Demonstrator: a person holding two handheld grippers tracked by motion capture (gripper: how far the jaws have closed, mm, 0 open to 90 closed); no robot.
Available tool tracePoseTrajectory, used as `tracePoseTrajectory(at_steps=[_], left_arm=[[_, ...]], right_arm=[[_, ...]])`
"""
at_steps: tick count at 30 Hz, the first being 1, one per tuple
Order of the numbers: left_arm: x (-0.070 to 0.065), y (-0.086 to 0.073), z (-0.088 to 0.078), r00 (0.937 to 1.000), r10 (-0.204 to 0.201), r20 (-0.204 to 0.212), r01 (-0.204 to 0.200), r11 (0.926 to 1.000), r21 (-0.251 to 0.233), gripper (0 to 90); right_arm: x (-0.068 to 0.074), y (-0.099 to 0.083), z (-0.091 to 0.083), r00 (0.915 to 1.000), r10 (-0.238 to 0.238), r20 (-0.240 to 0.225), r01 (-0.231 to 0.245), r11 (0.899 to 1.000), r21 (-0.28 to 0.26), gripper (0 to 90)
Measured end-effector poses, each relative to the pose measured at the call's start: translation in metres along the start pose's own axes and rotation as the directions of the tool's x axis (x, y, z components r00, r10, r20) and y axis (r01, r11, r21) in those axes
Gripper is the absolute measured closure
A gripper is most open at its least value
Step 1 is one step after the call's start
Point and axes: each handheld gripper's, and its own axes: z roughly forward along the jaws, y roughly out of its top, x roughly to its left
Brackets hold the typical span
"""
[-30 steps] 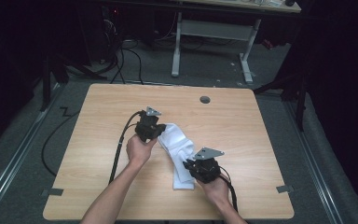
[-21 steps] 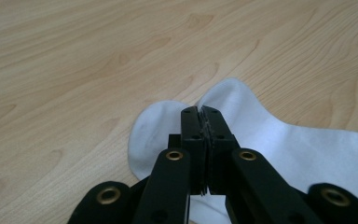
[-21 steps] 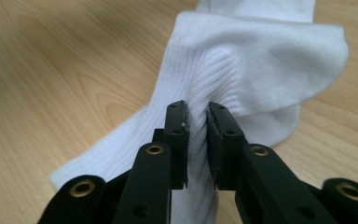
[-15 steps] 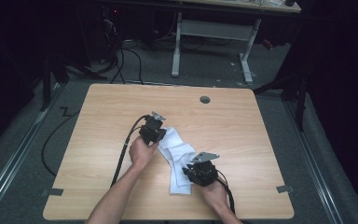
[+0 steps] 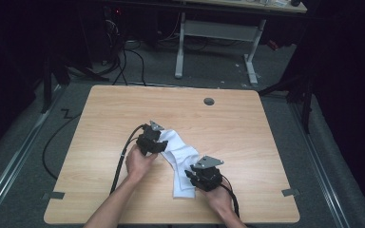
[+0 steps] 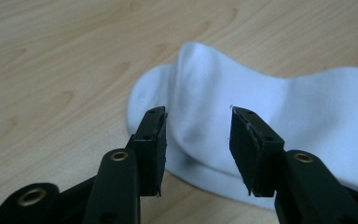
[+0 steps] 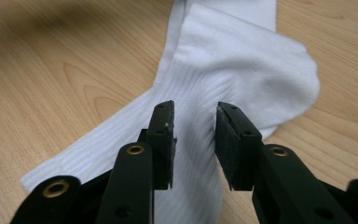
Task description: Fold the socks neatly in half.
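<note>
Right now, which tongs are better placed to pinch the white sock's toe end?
Left. The left tongs stand open right at the white fabric sock's rounded toe; the right tongs hang over its ribbed leg.

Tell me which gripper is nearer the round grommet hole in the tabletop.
Left. The left gripper sits at the upper end of the white sock, nearer the grommet hole. The right gripper is over the sock's lower part, nearer the person's edge of the table.

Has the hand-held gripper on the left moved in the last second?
Yes. The left hand-held gripper has slid toward the person, away from the round hole in the table, beside the white sock.
</note>
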Motion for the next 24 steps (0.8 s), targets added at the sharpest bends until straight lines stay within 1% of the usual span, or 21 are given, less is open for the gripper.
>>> tracePoseTrajectory(at_steps=[3,5,7,8,11,14,16,18,21,24], left_arm=[[-0.004,-0.008,0.003,0.9995,0.014,0.029,-0.014,0.9996,0.024,57.4],[-0.007,-0.011,0.007,0.9992,0.024,0.033,-0.025,0.999,0.036,58.1],[-0.009,-0.012,0.01,0.9989,0.029,0.037,-0.031,0.9985,0.046,59.0],[-0.009,-0.012,0.012,0.999,0.028,0.036,-0.03,0.9984,0.047,59.4],[-0.008,-0.012,0.014,0.9995,0.004,0.033,-0.005,0.9995,0.032,59.7],[-0.01,-0.012,0.017,0.9999,0.004,0.016,-0.004,0.9998,0.018,60.0],[-0.01,-0.011,0.018,0.9999,-0.008,0.012,0.008,0.9998,0.018,60.1],[-0.011,-0.011,0.018,0.9999,-0.008,0.007,0.008,0.9998,0.02,60.1],[-0.011,-0.011,0.018,0.9999,-0.012,0.007,0.012,0.9997,0.02,60.1],[-0.01,-0.011,0.018,0.9998,-0.017,0.006,0.017,0.9997,0.019,60.2]], right_arm=[[0.002,0.002,0.005,0.9998,-0.022,0.0,0.022,1.0,0.016,70.2],[0.002,0.002,0.01,0.9996,-0.028,0.006,0.028,0.999,0.041,72.4],[0.001,0.002,0.015,0.9993,-0.036,0.008,0.035,0.997,0.062,76.7],[0.001,0.001,0.016,0.9992,-0.04,0.006,0.039,0.997,0.062,78.9],[-0.001,0.004,0.018,0.9982,-0.056,0.023,0.054,0.996,0.066,80.3],[-0.003,0.007,0.02,0.9982,-0.053,0.028,0.051,0.996,0.07,81.2],[-0.005,0.009,0.018,0.9986,-0.047,0.023,0.045,0.997,0.066,81.5],[-0.006,0.013,0.013,0.9993,-0.035,0.014,0.034,0.998,0.046,81.6],[-0.005,0.021,0.001,0.9997,-0.014,-0.02,0.014,1.0,0.014,81.6],[0.0,0.026,-0.007,0.9987,-0.015,-0.048,0.015,1.0,0.007,81.7]])
